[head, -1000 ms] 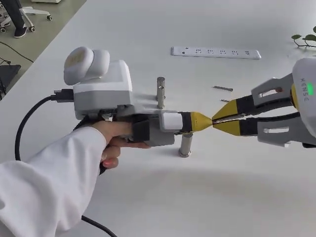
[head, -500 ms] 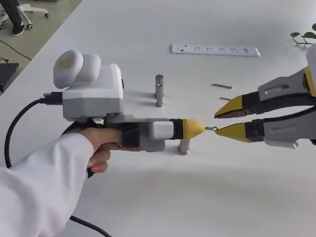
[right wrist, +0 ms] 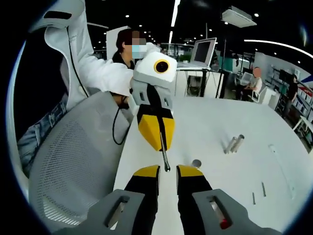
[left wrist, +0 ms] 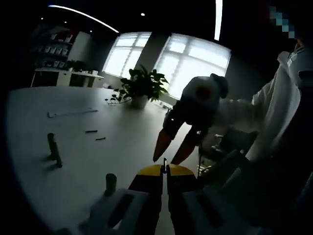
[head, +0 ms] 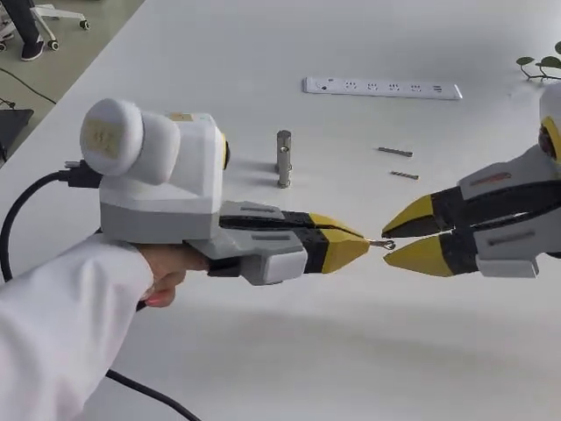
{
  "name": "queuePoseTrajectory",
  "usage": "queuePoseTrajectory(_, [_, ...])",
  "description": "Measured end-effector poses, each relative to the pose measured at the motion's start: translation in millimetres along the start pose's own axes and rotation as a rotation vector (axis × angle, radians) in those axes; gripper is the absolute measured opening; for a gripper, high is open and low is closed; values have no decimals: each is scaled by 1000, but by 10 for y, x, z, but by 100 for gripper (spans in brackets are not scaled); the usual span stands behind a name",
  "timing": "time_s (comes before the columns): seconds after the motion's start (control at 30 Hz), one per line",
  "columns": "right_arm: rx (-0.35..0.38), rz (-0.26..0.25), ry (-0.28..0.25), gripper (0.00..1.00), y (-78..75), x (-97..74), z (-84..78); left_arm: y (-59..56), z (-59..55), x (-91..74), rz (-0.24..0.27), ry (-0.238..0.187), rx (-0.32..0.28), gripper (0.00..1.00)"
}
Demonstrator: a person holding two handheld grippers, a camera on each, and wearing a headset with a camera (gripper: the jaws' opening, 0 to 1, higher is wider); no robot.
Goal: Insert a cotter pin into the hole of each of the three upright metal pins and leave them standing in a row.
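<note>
My left gripper (head: 362, 246) is shut on a thin cotter pin (head: 381, 245) that sticks out of its yellow tips above the table. My right gripper (head: 396, 245) faces it tip to tip, jaws open around the pin's free end. In the right gripper view the cotter pin (right wrist: 164, 154) points down between my open right gripper (right wrist: 167, 171) jaws. Two upright metal pins (head: 284, 158) stand close together farther back. A third metal pin (left wrist: 111, 183) stands nearer in the left gripper view, below the left gripper (left wrist: 165, 169). Two spare cotter pins (head: 395, 153) lie on the table.
A white power strip (head: 382, 89) lies at the far side of the white table (head: 289, 351). A potted plant (head: 543, 66) sits at the far right edge. A black cable (head: 22, 219) trails from the left gripper off the table's left side.
The right gripper was shut tip to tip with the left gripper a second ago and has opened. The left gripper keeps the cotter pin and has rolled, now hiding the nearer metal pin.
</note>
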State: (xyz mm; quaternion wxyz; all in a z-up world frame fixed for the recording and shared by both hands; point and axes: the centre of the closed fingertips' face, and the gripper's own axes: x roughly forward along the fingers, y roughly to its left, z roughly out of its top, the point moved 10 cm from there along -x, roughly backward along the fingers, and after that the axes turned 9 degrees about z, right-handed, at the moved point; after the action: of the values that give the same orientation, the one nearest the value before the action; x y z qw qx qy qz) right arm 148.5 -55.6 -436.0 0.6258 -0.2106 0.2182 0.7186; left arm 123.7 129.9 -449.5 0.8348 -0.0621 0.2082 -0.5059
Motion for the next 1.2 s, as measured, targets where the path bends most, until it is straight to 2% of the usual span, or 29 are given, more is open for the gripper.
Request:
queuePoseTrajectory(0.03, [-1,6,2,8,15,13,9,-7,13,-2,-2,2,45,0])
queuePoseTrajectory(0.17, [7,44,-7,7,51,52,23,-26,29,-3,-14,1,81,0])
queuePoseTrajectory(0.23, [3,55,-3,4,68,74,22,-25,23,-4,-21,-1,151,0])
queuePoseTrajectory(0.3, [8,61,-1,0,79,85,19,-38,10,-6,-29,6,146,0])
queuePoseTrajectory(0.47, [13,75,1,0,115,102,22,-44,-16,-12,-39,8,166,0])
queuePoseTrajectory(0.73, [12,98,11,0,171,111,44,-48,-30,-3,-63,26,261,0])
queuePoseTrajectory(0.77, [13,105,13,0,179,113,49,-44,-33,0,-70,37,301,0])
queuePoseTrajectory(0.83, [13,112,16,0,178,111,46,-48,-44,5,-75,61,325,0])
queuePoseTrajectory(1.0, [20,130,33,0,214,119,57,-67,-46,4,-95,72,349,0])
queuePoseTrajectory(1.2, [51,104,15,0,210,105,62,-53,-31,-10,-92,70,318,1])
